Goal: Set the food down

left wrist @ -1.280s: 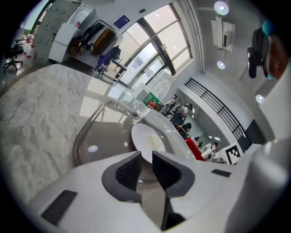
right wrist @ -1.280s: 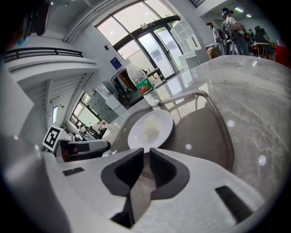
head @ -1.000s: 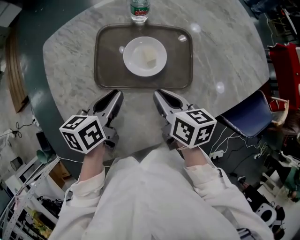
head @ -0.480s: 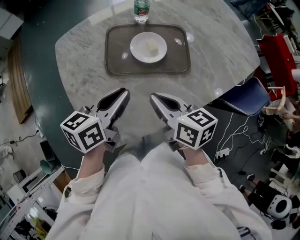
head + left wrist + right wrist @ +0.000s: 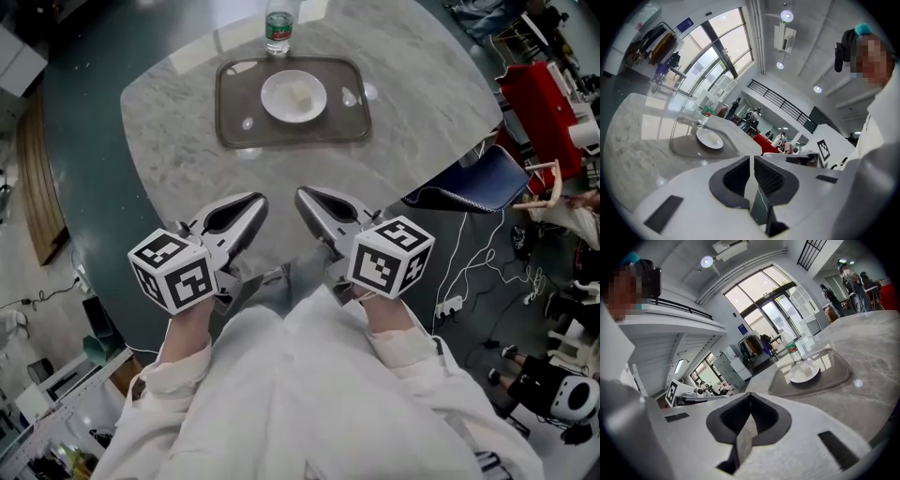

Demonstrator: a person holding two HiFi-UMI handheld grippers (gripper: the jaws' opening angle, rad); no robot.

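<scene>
A pale piece of food (image 5: 298, 94) lies on a white plate (image 5: 277, 101) in a grey tray (image 5: 230, 131) at the far side of the marble table (image 5: 178, 159). A bottle (image 5: 278, 30) stands just behind the tray. Both grippers hang near my body at the table's near edge, well short of the tray. My left gripper (image 5: 260, 198) shows a narrow slit between its pads (image 5: 740, 176) and holds nothing. My right gripper (image 5: 300, 193) is shut and empty, its tips meeting (image 5: 750, 394). From the right gripper view the plate (image 5: 805, 373) and tray (image 5: 834, 376) lie ahead.
A blue chair (image 5: 469, 183) stands by the table's right edge, with a red object (image 5: 534, 94) and cables (image 5: 459, 281) on the floor beyond it. Dark green floor (image 5: 84, 187) surrounds the table on the left. White sleeves (image 5: 281, 394) fill the lower head view.
Both grippers have drawn back from the tray toward my body. The tray, plate and bottle now sit farther away and look smaller.
</scene>
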